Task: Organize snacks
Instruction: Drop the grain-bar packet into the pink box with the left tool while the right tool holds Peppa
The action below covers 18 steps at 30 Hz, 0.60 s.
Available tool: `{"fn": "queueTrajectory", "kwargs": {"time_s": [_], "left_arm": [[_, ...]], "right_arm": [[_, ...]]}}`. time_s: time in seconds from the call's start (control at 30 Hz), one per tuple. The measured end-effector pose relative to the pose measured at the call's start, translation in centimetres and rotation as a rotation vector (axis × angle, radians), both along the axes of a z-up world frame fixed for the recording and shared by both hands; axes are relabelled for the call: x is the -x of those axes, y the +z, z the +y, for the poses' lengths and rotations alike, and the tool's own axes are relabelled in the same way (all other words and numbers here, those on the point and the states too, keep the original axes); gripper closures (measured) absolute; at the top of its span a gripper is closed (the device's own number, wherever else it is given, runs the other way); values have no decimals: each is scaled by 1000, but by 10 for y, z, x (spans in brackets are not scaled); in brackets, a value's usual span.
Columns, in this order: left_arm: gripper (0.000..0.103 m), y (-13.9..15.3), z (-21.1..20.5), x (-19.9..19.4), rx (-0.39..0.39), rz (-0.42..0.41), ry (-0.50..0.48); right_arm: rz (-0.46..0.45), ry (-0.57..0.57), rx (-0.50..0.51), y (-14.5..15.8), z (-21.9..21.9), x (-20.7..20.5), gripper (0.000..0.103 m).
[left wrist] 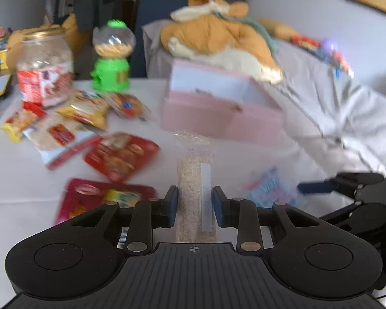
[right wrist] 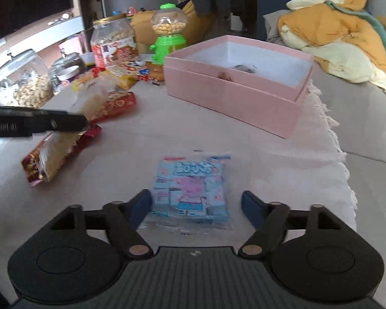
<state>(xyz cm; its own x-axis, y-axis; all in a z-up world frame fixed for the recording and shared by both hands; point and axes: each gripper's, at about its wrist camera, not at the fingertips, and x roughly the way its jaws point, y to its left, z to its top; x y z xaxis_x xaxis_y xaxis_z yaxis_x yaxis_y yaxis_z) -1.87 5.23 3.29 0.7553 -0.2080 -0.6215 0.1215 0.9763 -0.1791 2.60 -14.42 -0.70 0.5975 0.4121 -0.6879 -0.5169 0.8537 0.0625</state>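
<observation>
My left gripper (left wrist: 195,202) is shut on a clear packet of beige wafers (left wrist: 195,180), held above the table and pointing toward the open pink box (left wrist: 218,118). In the right wrist view the same packet (right wrist: 56,149) hangs from the left gripper (right wrist: 72,123) at the left. My right gripper (right wrist: 196,203) is open, its fingers on either side of a blue cartoon snack pack (right wrist: 193,188) that lies flat on the cloth. The pink box (right wrist: 234,103) stands beyond it with a few small items inside.
Several snack packs (left wrist: 121,154) lie on the table's left. A cookie jar (left wrist: 45,64) and a green candy dispenser (left wrist: 112,56) stand behind them. A glass jar of nuts (right wrist: 23,82) is at far left. A sofa with an orange blanket (right wrist: 342,28) borders the right.
</observation>
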Motion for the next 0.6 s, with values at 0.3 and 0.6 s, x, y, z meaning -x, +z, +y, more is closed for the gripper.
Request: {"fn": "queueTrajectory", "kwargs": {"time_s": [0.3, 0.6], "left_arm": [[69, -21, -22, -9, -58, 58, 19], [64, -27, -30, 3, -94, -23, 23]], "right_arm": [[-8, -47, 10, -10, -10, 2, 2], [-26, -48, 21, -12, -4, 2, 0]]}}
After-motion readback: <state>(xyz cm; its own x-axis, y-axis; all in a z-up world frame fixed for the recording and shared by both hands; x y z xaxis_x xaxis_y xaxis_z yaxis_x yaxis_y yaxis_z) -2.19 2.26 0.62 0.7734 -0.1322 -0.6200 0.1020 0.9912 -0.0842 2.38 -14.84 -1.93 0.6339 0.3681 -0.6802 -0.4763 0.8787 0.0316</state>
